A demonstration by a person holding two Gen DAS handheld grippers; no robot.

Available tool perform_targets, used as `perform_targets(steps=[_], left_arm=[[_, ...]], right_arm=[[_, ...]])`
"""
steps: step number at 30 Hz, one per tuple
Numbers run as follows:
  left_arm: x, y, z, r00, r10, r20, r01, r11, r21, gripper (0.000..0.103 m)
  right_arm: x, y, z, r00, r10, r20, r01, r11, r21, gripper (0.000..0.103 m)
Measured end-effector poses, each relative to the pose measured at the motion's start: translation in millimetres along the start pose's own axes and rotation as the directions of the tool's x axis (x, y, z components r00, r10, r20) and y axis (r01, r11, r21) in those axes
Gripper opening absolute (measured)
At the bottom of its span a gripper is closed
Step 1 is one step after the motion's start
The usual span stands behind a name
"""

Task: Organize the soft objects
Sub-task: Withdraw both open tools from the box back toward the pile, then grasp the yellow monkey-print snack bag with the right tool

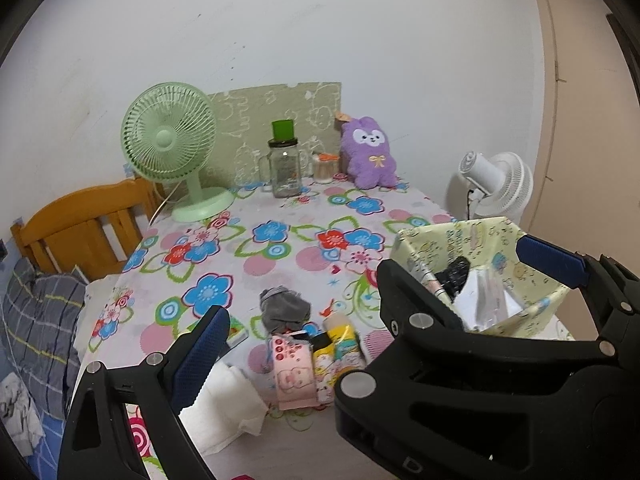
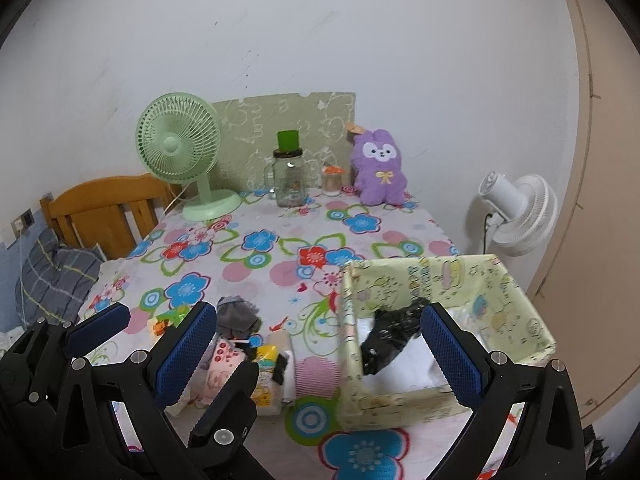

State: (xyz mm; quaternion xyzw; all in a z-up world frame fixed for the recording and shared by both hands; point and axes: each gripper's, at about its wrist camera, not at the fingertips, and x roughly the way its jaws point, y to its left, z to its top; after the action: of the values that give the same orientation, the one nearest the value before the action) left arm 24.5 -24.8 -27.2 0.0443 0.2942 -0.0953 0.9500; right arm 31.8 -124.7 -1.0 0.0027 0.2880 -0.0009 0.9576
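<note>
The floral table (image 2: pixel 280 264) lies open toward twelve o'clock; the yellow box (image 2: pixel 448 280) blocks my two o'clock, the soft pile (image 2: pixel 248 344) crowds ten.

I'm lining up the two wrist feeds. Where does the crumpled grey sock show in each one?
Left wrist: grey sock lies low and centre on the tablecloth, just beyond the pink pack, between the tool's fingers.
Right wrist: grey sock lies lower left of centre, just right of the left blue pad.
Shared landmark: the purple plush at the table's far edge against the wall.
</note>
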Motion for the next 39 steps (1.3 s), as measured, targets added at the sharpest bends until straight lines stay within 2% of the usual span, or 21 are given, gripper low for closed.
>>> perform_targets(steps=[28,39], left_arm=[[32.6,56.7,-39.9,0.992,0.062,-0.114,-0.071,0.994,-0.080,0.097],[55.6,65.5,-55.2,0.981,0.072,-0.179,-0.091,0.991,-0.102,0.097]], right_arm=[[53.4,55.8,-32.0,0.990,0.077,-0.120,-0.082,0.996,-0.040,0.101],[79.3,61.6,-46.4,0.979,0.057,-0.194,-0.068,0.996,-0.055,0.091]])
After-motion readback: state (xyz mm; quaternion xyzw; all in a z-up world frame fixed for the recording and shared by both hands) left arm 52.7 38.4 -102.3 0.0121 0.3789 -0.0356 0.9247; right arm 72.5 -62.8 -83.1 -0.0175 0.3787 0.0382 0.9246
